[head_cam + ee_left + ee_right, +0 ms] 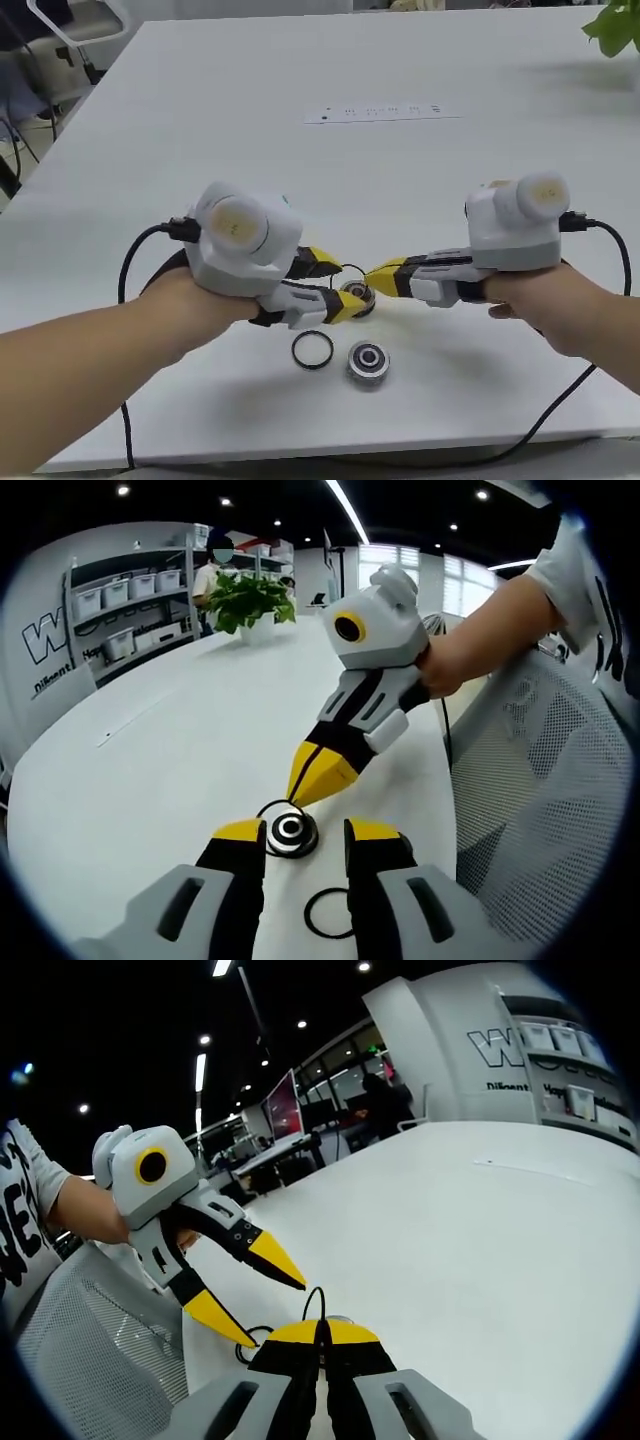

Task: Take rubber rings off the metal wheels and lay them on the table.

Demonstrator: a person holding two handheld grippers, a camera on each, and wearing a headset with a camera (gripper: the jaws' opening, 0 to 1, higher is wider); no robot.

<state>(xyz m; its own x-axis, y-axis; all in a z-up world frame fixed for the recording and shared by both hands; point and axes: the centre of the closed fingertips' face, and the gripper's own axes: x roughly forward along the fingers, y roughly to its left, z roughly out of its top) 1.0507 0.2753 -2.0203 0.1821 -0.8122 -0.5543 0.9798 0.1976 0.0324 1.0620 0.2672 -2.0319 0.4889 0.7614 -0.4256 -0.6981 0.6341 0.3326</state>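
- Left gripper [305, 832]: jaws spread, one on each side of a metal wheel [290, 832].
- Right gripper [321, 1332]: jaws pressed together, pinching a rubber ring [314, 1305] beside that wheel.
- Loose ring [313, 350] and second wheel [368, 361]: side by side on the counter [400, 180], at 6 o'clock from the grippers.

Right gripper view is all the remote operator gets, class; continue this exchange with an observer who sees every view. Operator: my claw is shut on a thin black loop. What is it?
Observer: The right claw pinches a thin black rubber ring looped round a small silver metal wheel.
Operator: Is that wheel held?
Observer: The left claw is open, its jaws straddling the wheel.
Operator: Anything else nearby?
Observer: A second silver metal wheel lies on the white table beside a loose black rubber ring, not touching it.
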